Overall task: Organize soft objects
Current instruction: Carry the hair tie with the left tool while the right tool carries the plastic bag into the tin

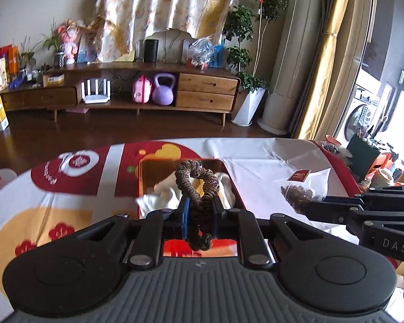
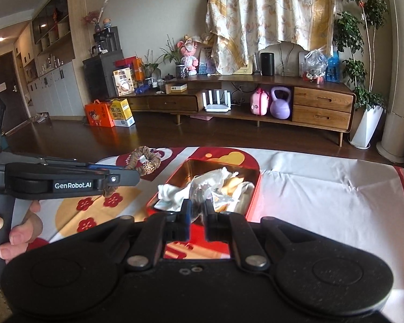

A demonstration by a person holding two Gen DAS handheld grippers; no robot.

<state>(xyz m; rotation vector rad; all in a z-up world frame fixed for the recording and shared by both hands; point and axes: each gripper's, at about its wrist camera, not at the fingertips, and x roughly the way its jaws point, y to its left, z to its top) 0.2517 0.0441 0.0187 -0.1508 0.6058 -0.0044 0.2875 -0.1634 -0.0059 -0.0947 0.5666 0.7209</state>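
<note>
My left gripper is shut on a brown ruffled scrunchie and holds it above the near end of a gold-lined red tray. The scrunchie also shows in the right wrist view, hanging from the left gripper. The tray holds crumpled white cloths and a clear plastic packet. My right gripper is shut on that clear packet with dark contents, over the tray's near edge. In the left wrist view the right gripper pinches a clear bag of brown bits.
The table wears a white, red and yellow cloth. A green box and jars stand at the table's far right. A wooden TV cabinet and potted plants stand across the dark floor.
</note>
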